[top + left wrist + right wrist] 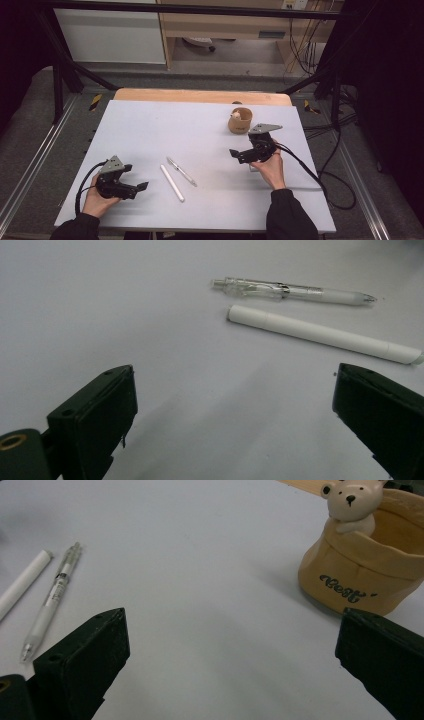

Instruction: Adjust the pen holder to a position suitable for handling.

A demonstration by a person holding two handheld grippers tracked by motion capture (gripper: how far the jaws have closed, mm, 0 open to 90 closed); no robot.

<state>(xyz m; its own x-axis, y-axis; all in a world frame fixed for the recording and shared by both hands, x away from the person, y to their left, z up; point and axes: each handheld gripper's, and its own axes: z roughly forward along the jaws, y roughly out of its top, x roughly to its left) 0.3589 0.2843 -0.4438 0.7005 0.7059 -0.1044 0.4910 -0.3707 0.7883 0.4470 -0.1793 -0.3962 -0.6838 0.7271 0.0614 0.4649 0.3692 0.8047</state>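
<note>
Your left claw (pixel 141 186) hovers low with its jaws wide apart and empty, just left of the white marker (pixel 172 183). Bring it in square across the marker's middle, jaws straddling the barrel, and close only once both sit level on the surface (pixel 150 125). Mind the clear pen (pixel 181 171) lying just beside it, apart but close; don't nudge it. Your right claw (pixel 232 153), also spread and empty, waits near the bear cup (pixel 239 121), ready to steady it.

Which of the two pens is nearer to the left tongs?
The plain white pen; the clear-barrelled pen lies just beyond it, farther from the left tongs.
</note>
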